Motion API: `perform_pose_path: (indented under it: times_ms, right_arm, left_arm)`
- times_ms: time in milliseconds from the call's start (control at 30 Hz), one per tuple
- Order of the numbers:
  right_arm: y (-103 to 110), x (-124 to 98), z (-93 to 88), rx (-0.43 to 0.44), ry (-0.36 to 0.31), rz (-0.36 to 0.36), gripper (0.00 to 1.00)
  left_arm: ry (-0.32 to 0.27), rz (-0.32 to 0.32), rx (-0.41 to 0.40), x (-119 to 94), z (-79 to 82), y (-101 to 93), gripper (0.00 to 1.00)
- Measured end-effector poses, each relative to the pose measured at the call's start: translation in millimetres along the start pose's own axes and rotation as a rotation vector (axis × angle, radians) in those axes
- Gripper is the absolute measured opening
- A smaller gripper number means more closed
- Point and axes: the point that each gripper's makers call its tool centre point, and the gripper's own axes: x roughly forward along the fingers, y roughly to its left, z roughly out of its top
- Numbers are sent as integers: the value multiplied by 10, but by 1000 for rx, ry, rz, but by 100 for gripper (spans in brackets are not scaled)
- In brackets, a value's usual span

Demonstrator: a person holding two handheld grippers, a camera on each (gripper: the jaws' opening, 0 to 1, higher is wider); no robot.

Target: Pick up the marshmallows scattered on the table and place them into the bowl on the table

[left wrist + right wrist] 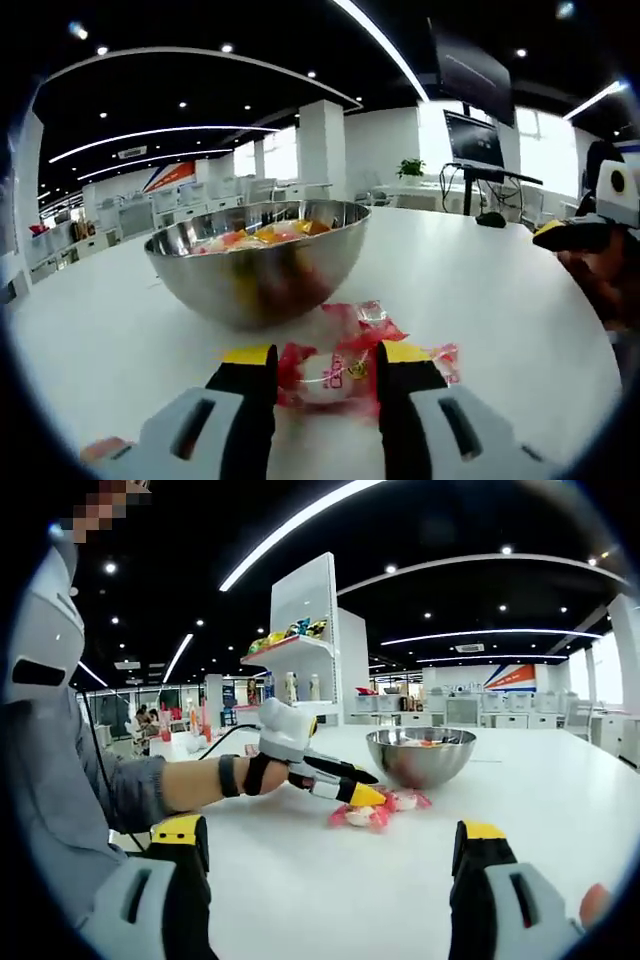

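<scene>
White table [500,300] under office ceiling lights carries a steel bowl [258,262] (sweets already inside). At six o'clock of the bowl, the left gripper [325,372] straddles a red-wrapped marshmallow [335,368], jaws beside it; whether they grip it, I cannot tell. Right gripper [330,855] hovers wide apart, holding nothing.

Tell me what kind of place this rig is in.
Probably an open-plan office or showroom, not a home kitchen. Long strip lights run across a dark ceiling, a monitor on a stand sits behind the white table, and a display shelf holds goods, with rows of desks farther back.
</scene>
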Motion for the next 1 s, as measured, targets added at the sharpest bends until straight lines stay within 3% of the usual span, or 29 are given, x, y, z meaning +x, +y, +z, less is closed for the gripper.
perform_pose_path:
  times_ms: [133, 267, 667, 933, 1000]
  right_arm:
    - [22, 16, -1, -7, 3, 4, 96]
    - [37, 25, -15, -11, 9, 7, 96]
    - [58, 26, 4, -23, 10, 9, 96]
    - [57, 23, -8, -36, 20, 4, 95]
    - [64, 25, -3, -38, 19, 5, 95]
  left_arm:
    - [9, 2, 2, 26, -69, 19, 40]
    - [-4, -17, -50, 15, -75, 29, 40]
    - [-15, -6, -4, -11, -66, -24, 25]
    - [-35, -13, -4, -32, -55, -50, 25]
    - [-38, 9, 38, -44, -42, -45, 25]
